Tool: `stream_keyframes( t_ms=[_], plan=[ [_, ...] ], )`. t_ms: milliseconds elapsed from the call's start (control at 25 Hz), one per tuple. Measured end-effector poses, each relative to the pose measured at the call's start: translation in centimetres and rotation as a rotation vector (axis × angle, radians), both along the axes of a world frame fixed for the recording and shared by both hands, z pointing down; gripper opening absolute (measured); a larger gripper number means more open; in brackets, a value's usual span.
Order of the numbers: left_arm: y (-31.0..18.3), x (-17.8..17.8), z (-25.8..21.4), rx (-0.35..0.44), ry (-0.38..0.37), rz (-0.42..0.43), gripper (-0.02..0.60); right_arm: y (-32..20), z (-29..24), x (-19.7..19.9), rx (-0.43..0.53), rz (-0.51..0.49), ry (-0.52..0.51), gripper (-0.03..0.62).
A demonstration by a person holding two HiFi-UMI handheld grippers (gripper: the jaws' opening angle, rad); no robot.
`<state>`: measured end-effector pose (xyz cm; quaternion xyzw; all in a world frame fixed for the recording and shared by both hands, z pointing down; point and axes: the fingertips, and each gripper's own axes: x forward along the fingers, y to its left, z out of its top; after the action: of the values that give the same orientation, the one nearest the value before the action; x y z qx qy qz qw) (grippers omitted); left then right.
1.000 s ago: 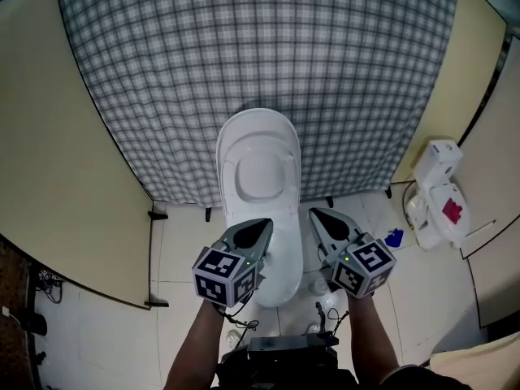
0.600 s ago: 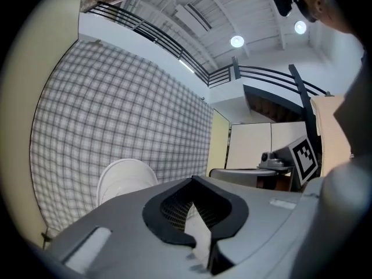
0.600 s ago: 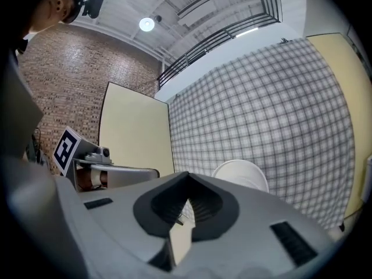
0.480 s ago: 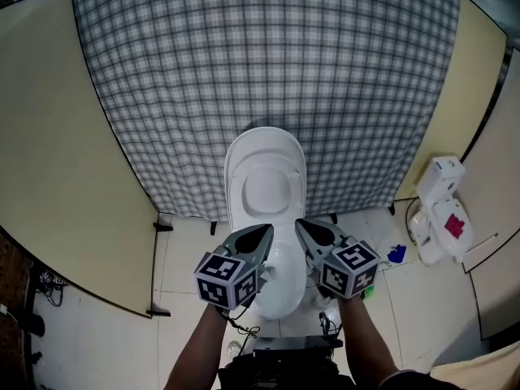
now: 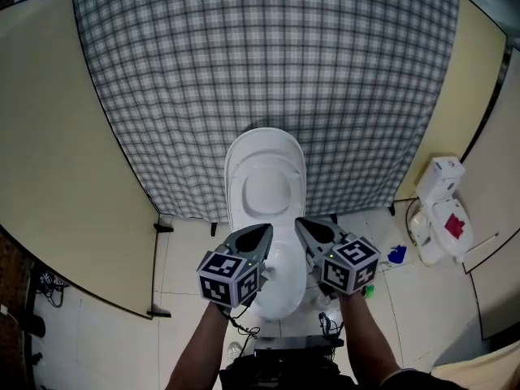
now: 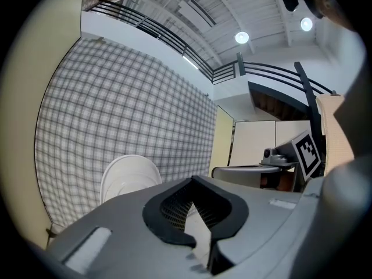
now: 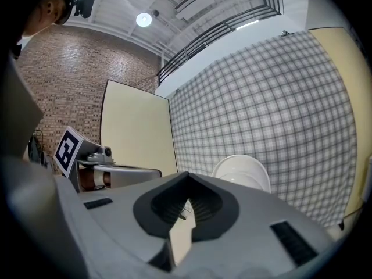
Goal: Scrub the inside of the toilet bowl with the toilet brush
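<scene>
A white toilet point(image 5: 266, 177) stands against a grey plaid backdrop point(image 5: 268, 71); it also shows as a white oval in the left gripper view point(image 6: 129, 173) and the right gripper view point(image 7: 244, 170). My left gripper point(image 5: 264, 231) hovers over the toilet's near left rim, jaws shut with nothing between them point(image 6: 195, 185). My right gripper point(image 5: 302, 224) hangs over the near right rim, also shut and empty point(image 7: 187, 182). The two tips sit close together. I see no toilet brush that I can identify. The inside of the bowl is not visible.
Beige partition panels stand at the left point(image 5: 65, 161) and right point(image 5: 463, 80). A white unit with a red patch point(image 5: 443, 201) sits on the tiled floor at the right, with a small blue object point(image 5: 396, 255) and a green one point(image 5: 367, 291) nearby. A black device point(image 5: 280, 352) is at my waist.
The right gripper has moved left, closer to the toilet and to the left gripper. The head view shifted slightly early on; in the last half second almost nothing moved.
</scene>
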<state>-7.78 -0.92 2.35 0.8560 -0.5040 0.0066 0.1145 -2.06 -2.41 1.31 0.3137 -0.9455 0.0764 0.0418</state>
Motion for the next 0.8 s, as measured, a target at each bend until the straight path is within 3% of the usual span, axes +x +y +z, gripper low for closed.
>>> stream_keyframes(
  t_ms=[800],
  plan=[
    [0.9,0.9,-0.5,0.015,-0.023,-0.012,0.008,1.6,-1.5,0.3,0.017,-0.045,-0.03,0.005]
  ],
)
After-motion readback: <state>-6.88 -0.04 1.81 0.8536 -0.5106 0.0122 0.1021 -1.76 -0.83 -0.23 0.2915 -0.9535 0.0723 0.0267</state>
